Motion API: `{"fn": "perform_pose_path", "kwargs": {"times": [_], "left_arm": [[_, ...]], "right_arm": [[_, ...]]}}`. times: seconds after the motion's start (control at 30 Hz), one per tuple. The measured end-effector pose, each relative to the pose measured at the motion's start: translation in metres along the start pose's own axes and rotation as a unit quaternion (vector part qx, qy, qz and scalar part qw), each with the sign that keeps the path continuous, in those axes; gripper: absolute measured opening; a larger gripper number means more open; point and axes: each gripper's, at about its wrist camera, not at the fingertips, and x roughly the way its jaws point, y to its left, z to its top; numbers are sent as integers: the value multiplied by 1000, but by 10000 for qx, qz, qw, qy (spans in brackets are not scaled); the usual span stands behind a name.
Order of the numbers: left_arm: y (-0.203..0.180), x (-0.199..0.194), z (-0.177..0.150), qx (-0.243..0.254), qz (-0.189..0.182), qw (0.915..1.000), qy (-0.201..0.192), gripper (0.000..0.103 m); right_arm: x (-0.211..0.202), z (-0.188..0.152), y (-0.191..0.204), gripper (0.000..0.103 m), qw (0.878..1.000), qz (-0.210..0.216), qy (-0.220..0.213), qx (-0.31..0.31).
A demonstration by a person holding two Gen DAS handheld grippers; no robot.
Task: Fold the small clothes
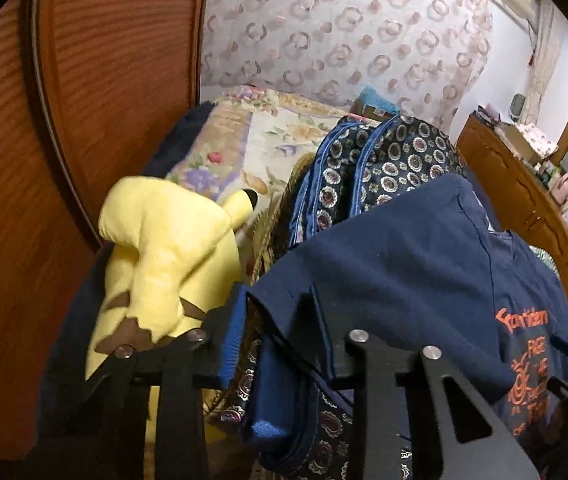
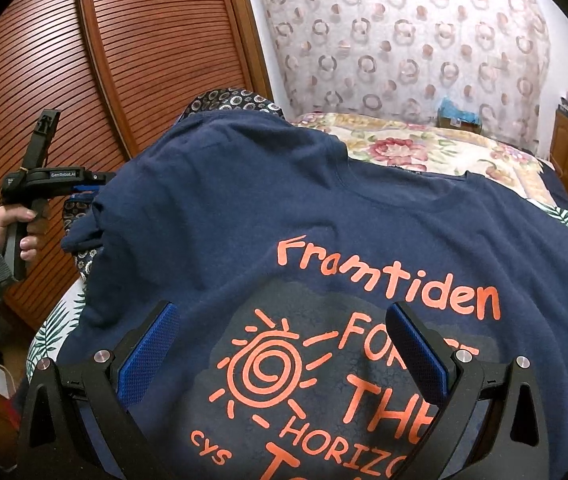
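A navy T-shirt [image 2: 244,220] with orange print lies spread on the bed, print side up. My right gripper [image 2: 280,344] is open, its blue pads [image 2: 152,352] wide apart just above the printed chest. In the left wrist view my left gripper [image 1: 276,320] has the shirt's sleeve edge [image 1: 363,264] between its fingers and looks shut on it. The left gripper also shows in the right wrist view [image 2: 96,184], at the shirt's left sleeve, held by a hand.
A yellow plush toy [image 1: 168,256] lies left of the shirt beside the wooden louvred wardrobe [image 1: 12,200]. A navy patterned cloth [image 1: 387,164] is bunched behind the shirt. A floral bedspread [image 2: 423,148] covers the bed. A wooden dresser [image 1: 523,192] stands at right.
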Motion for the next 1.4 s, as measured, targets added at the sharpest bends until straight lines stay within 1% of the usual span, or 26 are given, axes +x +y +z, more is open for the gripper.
{"fn": "perform_pose_path", "kwargs": {"times": [0.1,0.17,0.27,0.37,0.47,0.6,0.7,0.77,0.83,0.9,0.97,1.03,1.07,1.13,1.2,1.23,1.27,1.3,1.33,1.37,1.4], "left_arm": [[-4,-1,3,167,21,9999,-10,18],[-7,-3,4,285,118,9995,-77,11],[-14,-13,8,407,168,9987,-252,6],[-26,-29,12,540,48,9973,-496,6],[-46,-49,18,719,-84,9948,-713,6],[-86,-74,32,1036,-459,9891,-942,6],[-127,-81,40,1359,-798,9826,-985,6],[-160,-78,44,1606,-1070,9766,-944,6],[-184,-75,46,1780,-1268,9719,-874,6],[-208,-70,44,1974,-1378,9672,-813,6],[-227,-61,43,2139,-1427,9642,-653,6],[-237,-51,43,2205,-1439,9634,-505,12],[-238,-48,42,2232,-1471,9625,-468,18],[-238,-47,39,2225,-1514,9619,-488,25],[-233,-49,37,2173,-1463,9637,-523,42],[-231,-49,34,2147,-1438,9645,-542,43],[-224,-49,32,2110,-1369,9664,-522,46],[-227,-47,27,2085,-1323,9677,-504,55],[-221,-46,23,2046,-1285,9693,-466,61],[-216,-46,18,2007,-1286,9701,-450,71],[-206,-46,11,1947,-1285,9716,-405,78]], "right_arm": [[1,-2,0,103,10000,-4,-13,15],[1,-2,0,103,10000,-3,-13,27],[0,-4,0,103,10000,-9,-31,28],[0,-4,-1,103,10000,-2,-34,30],[-1,-5,-2,103,10000,5,-58,42],[-8,-4,-5,103,9999,-6,-158,69],[-15,-3,-10,103,9995,-99,-281,118],[-21,-4,-16,103,9990,-196,-360,194],[-26,-5,-25,103,9984,-270,-407,298],[-31,-8,-32,103,9976,-348,-447,404],[-36,-12,-38,103,9967,-442,-475,486],[-37,-15,-39,103,9961,-509,-483,532],[-37,-17,-40,103,9958,-537,-485,559],[-36,-19,-40,103,9954,-577,-472,597],[-33,-20,-35,103,9954,-603,-445,599],[-33,-17,-34,103,9954,-612,-430,593],[-31,-17,-32,103,9955,-618,-419,576],[-30,-16,-31,103,9956,-622,-413,560],[-31,-14,-32,103,9958,-620,-408,545],[-30,-13,-31,103,9960,-611,-399,520],[-30,-11,-32,103,9962,-597,-390,497]]}}
